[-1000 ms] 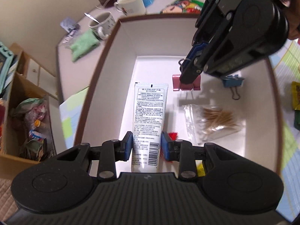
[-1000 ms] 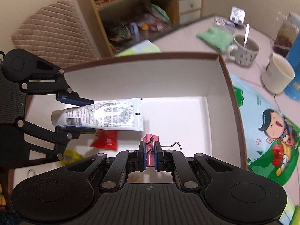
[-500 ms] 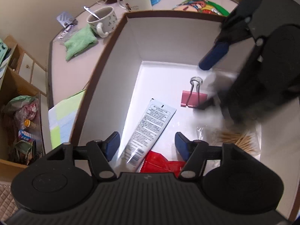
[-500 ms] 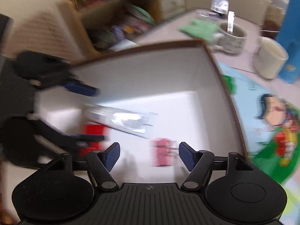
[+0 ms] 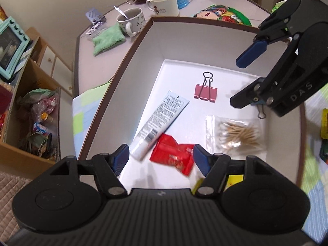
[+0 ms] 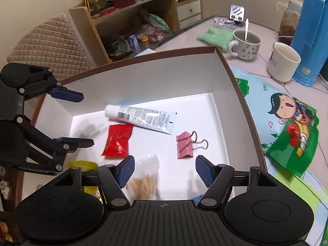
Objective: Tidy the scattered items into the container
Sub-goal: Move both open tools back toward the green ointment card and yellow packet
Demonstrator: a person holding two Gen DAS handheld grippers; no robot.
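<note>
Over the open box (image 5: 131, 65) on the counter (image 6: 184, 41) both pairs of tongs hang with their jaws spread wide and nothing between them. From where the left tongs (image 5: 161, 157) look down, the white tube (image 5: 162, 121) lies on the box floor just ahead of them, running at a slant from its cap near the left finger toward the middle of the box. Its cap end overlaps the red packet (image 5: 174, 155), which sits directly beyond the gap between the fingers. Farther in, the pink binder clip (image 5: 205, 93) rests flat with its wire handles pointing at the far wall, clear of the tube. A clear bag of wooden sticks (image 5: 237, 133) lies toward the right wall, and a yellow packet (image 5: 233, 181) peeks out by the near wall, partly hidden behind the tongs.

The right tongs (image 6: 165, 170) hover above the opposite side of the box. Below their gap lie the bag of sticks (image 6: 146, 176) and, a little farther in, the binder clip (image 6: 185, 145); the red packet (image 6: 119, 139) and the tube (image 6: 143, 120) are beyond, nearer the left tongs (image 6: 80, 119), which enter from the left edge. Something blue (image 6: 197, 198) shows at the near wall, too hidden to name. Outside the box stand two mugs (image 6: 246, 43), a green cloth (image 6: 215, 35) and a cartoon-printed bag (image 6: 291, 127).
</note>
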